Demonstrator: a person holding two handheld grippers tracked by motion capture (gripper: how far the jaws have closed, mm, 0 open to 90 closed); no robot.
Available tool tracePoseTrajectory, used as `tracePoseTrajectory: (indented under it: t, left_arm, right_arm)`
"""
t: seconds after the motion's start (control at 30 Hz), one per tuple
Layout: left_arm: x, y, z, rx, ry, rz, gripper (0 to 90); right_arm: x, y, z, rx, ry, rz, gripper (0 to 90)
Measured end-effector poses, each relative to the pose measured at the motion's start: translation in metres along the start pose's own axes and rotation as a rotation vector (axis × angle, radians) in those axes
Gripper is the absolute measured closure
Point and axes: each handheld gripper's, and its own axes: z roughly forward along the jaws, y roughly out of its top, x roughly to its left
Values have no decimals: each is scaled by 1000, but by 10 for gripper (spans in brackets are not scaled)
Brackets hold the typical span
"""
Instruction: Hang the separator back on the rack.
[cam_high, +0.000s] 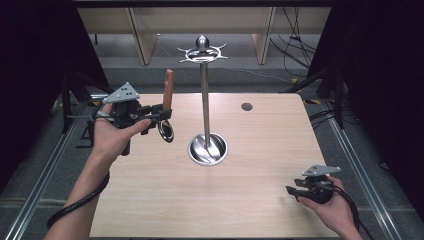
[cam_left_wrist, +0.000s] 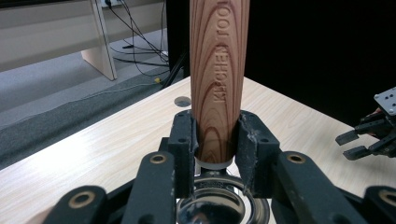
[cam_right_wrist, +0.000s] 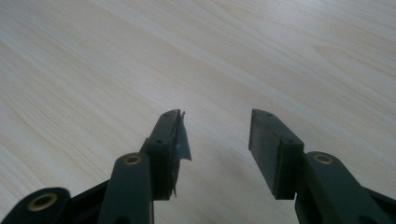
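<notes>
1. In the high view, the left claw (cam_high: 162, 114) is raised above the left rear part of the wooden worktop (cam_high: 250, 200). It is clamped on a utensil with a wooden handle (cam_high: 168, 90). The handle stands upright above the claw, and a shiny metal bowl (cam_high: 166, 130) hangs just under it; it is perhaps a ladle or a spoon. A metal stand (cam_high: 205, 100) with a round base (cam_high: 208, 149) and hooks on top stands in the middle of the worktop, near the utensil but apart from it. The right claw (cam_high: 295, 192) is low over the front right corner, with its jaws a little apart.

2. In the left gripper view, the two black jaws press on both sides of the wooden handle (cam_left_wrist: 219, 79), close to its lower end. The letters "KITCHEN TOOL" run along it. The right claw (cam_left_wrist: 350, 144) shows far off at the right edge.

3. In the right gripper view, the right claw (cam_right_wrist: 217, 135) has its jaws well apart over the bare worktop (cam_right_wrist: 140, 56), with nothing between them.
</notes>
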Motion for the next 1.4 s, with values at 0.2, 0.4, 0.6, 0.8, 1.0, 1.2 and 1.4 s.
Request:
tracePoseTrajectory:
  t: [0.2, 0.4, 0.6, 0.8, 1.0, 1.2, 1.4]
  left_arm:
    - [1, 3, -1, -4, 2, 0, 684]
    - [2, 9, -2, -9, 3, 1, 684]
    - [2, 12, -1, -16, -3, 4, 684]
    - [4, 14, 0, -13, -2, 2, 684]
    - [4, 17, 0, -18, -7, 5, 684]
    - [3, 21, 1, -19, -11, 9, 684]
    - [3, 24, 1, -22, -13, 8, 684]
  right_arm:
    - [0, 0, 0, 0, 1, -3, 547]
    - [0, 0, 0, 0, 1, -2, 547]
    - [0, 0, 0, 0, 1, -1, 547]
    - [0, 0, 1, -7, 8, -2, 548]
    - [0, 0, 1, -6, 5, -2, 547]
    - [0, 0, 1, -6, 6, -4, 547]
    - [0, 0, 1, -8, 6, -4, 547]
